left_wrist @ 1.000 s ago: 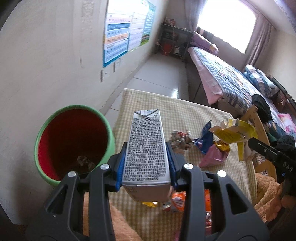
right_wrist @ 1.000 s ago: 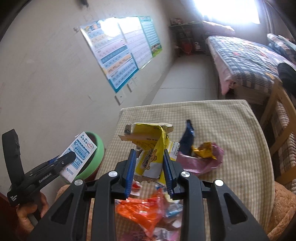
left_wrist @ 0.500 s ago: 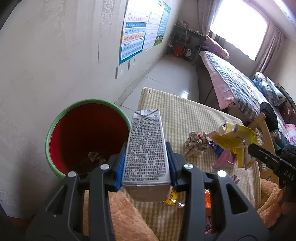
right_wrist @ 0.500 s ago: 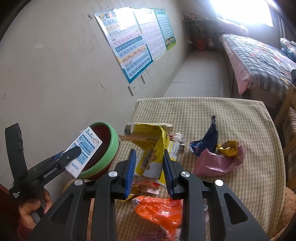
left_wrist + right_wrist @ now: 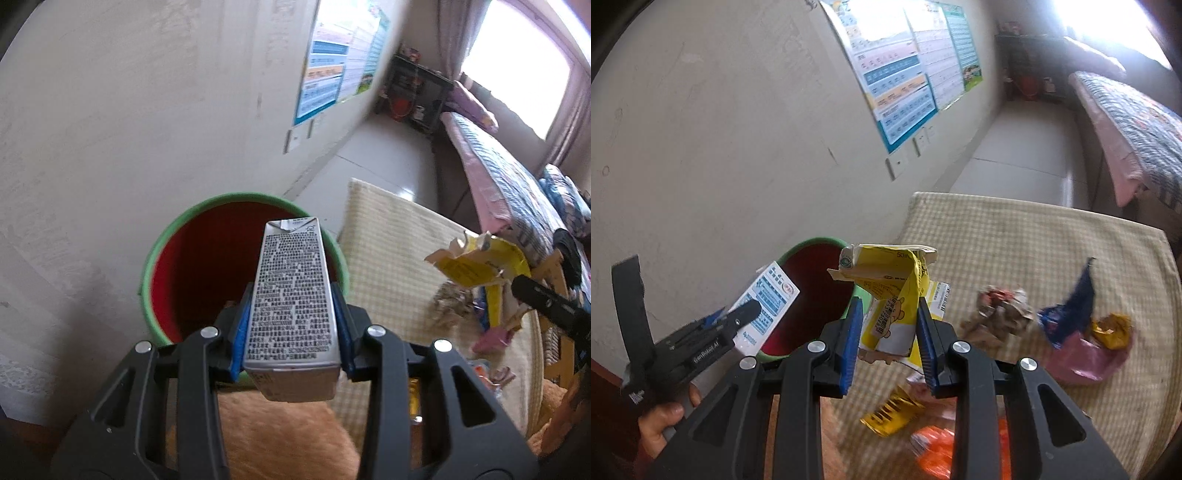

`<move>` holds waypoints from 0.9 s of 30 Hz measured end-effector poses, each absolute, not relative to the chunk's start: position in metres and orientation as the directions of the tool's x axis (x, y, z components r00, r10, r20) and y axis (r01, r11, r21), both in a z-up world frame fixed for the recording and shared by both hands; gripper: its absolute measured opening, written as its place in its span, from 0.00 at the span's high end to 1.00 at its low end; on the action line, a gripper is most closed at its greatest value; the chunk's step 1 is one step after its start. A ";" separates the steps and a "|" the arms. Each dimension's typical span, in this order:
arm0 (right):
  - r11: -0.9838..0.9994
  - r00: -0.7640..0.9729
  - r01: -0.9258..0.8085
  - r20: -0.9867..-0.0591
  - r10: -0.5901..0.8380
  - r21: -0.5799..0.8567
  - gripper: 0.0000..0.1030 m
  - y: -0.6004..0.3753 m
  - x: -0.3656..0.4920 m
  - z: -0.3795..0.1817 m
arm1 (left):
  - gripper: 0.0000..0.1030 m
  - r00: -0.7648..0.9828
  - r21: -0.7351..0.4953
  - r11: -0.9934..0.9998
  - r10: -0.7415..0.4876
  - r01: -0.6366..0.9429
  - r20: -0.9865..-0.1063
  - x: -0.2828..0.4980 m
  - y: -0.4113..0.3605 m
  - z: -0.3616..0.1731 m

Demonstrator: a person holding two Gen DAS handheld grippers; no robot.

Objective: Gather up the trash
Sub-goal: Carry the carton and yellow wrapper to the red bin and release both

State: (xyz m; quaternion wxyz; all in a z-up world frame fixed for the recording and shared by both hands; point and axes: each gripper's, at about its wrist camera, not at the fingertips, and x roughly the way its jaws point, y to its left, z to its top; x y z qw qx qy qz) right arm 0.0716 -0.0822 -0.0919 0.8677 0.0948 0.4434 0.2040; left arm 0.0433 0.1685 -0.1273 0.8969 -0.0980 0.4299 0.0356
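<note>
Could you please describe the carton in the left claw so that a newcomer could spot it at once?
Start at the green-rimmed red bin beside the checked table. Above its mouth, the left claw grips a tall milk carton, unlike the torn yellow box.

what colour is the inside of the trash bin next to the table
Dark red inside the trash bin, with a green rim; it shows best in the left wrist view.
</note>
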 end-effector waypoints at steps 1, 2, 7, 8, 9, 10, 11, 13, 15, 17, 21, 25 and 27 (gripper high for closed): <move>0.892 0.513 -0.277 -0.730 0.451 0.357 0.72 -0.076 0.077 -0.092 | 0.64 0.625 -0.140 0.978 -0.014 -0.154 -0.781 0.043 0.172 -0.129; 0.889 0.507 -0.283 -0.731 0.458 0.360 0.72 -0.072 0.080 -0.092 | 0.64 0.620 -0.133 0.978 -0.004 -0.162 -0.784 0.045 0.177 -0.131; 0.866 0.446 -0.339 -0.748 0.492 0.368 0.72 -0.033 0.100 -0.099 | 0.64 0.607 -0.125 0.973 0.020 -0.196 -0.795 0.051 0.196 -0.139; 0.864 0.437 -0.345 -0.751 0.495 0.368 0.72 -0.027 0.103 -0.100 | 0.64 0.604 -0.125 0.972 0.021 -0.199 -0.797 0.052 0.198 -0.141; 0.861 0.421 -0.349 -0.759 0.497 0.371 0.72 -0.019 0.109 -0.103 | 0.64 0.600 -0.124 0.972 0.022 -0.202 -0.799 0.053 0.200 -0.143; 0.854 0.404 -0.352 -0.761 0.508 0.383 0.72 -0.012 0.113 -0.105 | 0.64 0.598 -0.123 0.971 0.024 -0.204 -0.801 0.053 0.202 -0.144; 0.848 0.392 -0.355 -0.761 0.518 0.395 0.72 -0.007 0.117 -0.106 | 0.64 0.595 -0.120 0.971 0.028 -0.208 -0.803 0.055 0.204 -0.146; 0.837 0.369 -0.366 -0.762 0.532 0.407 0.72 0.006 0.124 -0.108 | 0.64 0.591 -0.117 0.969 0.034 -0.216 -0.806 0.057 0.208 -0.148; 0.821 0.348 -0.391 -0.759 0.550 0.415 0.70 0.018 0.127 -0.108 | 0.64 0.588 -0.111 0.968 0.044 -0.225 -0.808 0.057 0.208 -0.149; 0.803 0.317 -0.416 -0.760 0.567 0.426 0.65 0.029 0.131 -0.108 | 0.51 0.575 -0.093 0.962 0.075 -0.258 -0.814 0.057 0.213 -0.151; 0.799 0.352 -0.415 -0.732 0.583 0.436 0.56 0.023 0.128 -0.101 | 0.38 0.584 -0.122 0.952 0.069 -0.282 -0.809 0.054 0.221 -0.150; 0.806 0.407 -0.392 -0.702 0.584 0.444 0.56 -0.008 0.119 -0.086 | 0.38 0.589 -0.104 0.962 0.067 -0.252 -0.806 0.048 0.212 -0.145; 0.820 0.448 -0.384 -0.691 0.567 0.424 0.56 -0.029 0.112 -0.076 | 0.38 0.595 -0.111 0.965 0.054 -0.237 -0.802 0.047 0.206 -0.141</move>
